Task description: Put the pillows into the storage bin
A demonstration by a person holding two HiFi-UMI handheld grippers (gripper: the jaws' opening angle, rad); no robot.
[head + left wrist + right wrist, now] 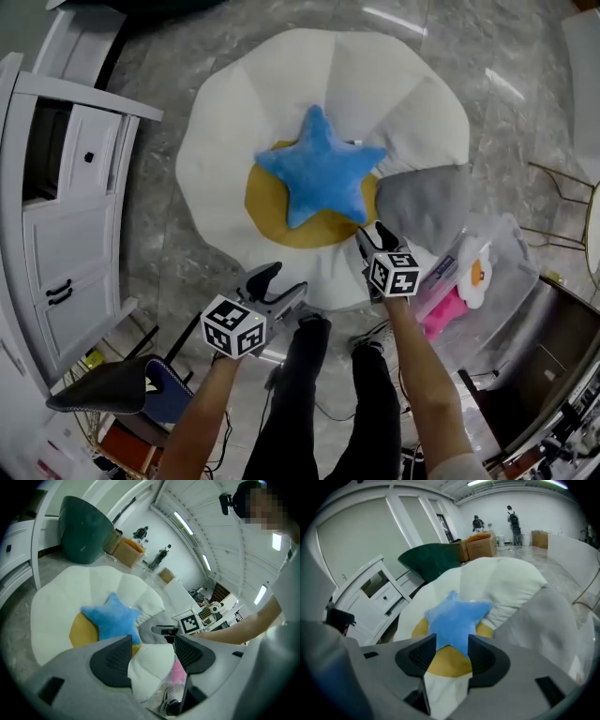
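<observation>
A blue star pillow point(319, 169) lies on the yellow centre of a big white flower-shaped cushion point(281, 84) on the floor. A grey pillow point(427, 202) rests on the cushion's right edge. To the right stands the clear storage bin point(511, 272), holding a fried-egg pillow point(475, 277) and something pink point(441, 314). My right gripper point(375, 232) is open just short of the star's near right arm; in the right gripper view the star point(457, 618) shows beyond the gap between the jaws, which hold nothing. My left gripper point(281, 281) hovers open and empty over the cushion's near edge.
A white cabinet point(75, 216) with drawers stands at the left. A dark chair seat point(103, 384) is at the lower left. Gold wire legs point(562, 197) stand beyond the bin. The person's legs point(319, 394) are below the grippers. A dark green chair point(431, 557) sits behind the cushion.
</observation>
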